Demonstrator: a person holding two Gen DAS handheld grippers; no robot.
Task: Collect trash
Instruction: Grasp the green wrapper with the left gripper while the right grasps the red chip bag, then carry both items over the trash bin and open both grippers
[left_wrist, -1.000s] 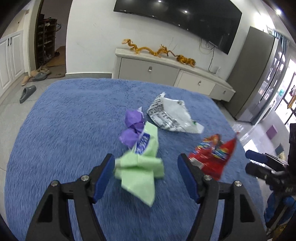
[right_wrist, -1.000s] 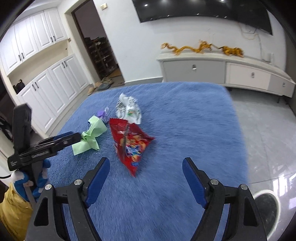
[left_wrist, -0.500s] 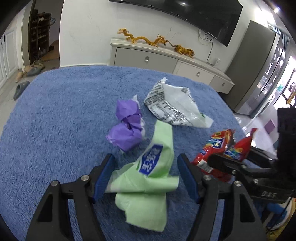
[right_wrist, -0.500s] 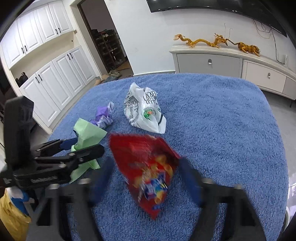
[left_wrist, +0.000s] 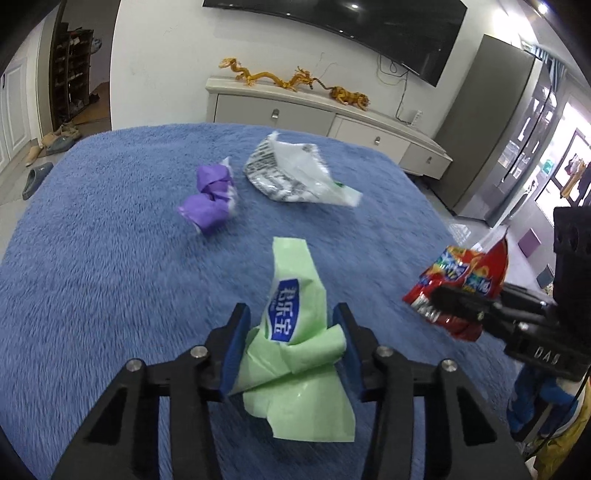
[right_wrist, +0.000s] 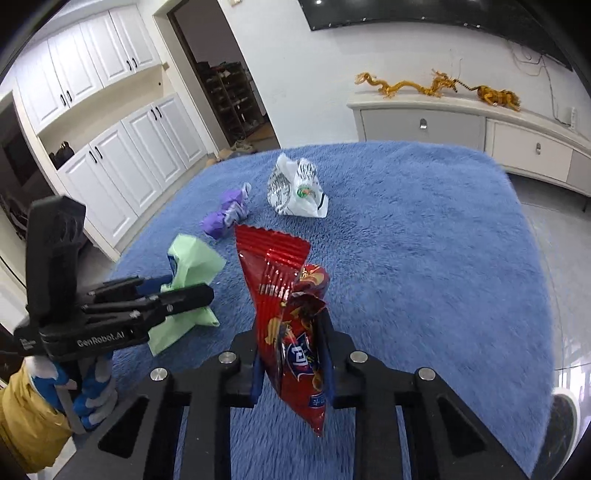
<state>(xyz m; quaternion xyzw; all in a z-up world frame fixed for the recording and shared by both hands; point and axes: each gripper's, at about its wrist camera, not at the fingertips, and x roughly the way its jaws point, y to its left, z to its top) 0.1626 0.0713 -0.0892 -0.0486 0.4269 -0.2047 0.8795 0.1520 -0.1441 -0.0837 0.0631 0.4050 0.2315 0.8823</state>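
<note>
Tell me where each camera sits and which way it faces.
Left wrist: on the left gripper, facing the TV wall over the blue rug; jaws clamp the green wrapper.
Right wrist: on the right gripper, facing the white cabinets; jaws clamp the red snack bag.
Shared: purple wrapper, white bag, each other's gripper.

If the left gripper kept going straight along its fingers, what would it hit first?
The left gripper, shut on the green wrapper, points across the blue rug. Straight ahead lies bare rug, then roughly the white printed plastic bag; the purple wrapper sits slightly left. Depth is uncertain.
</note>
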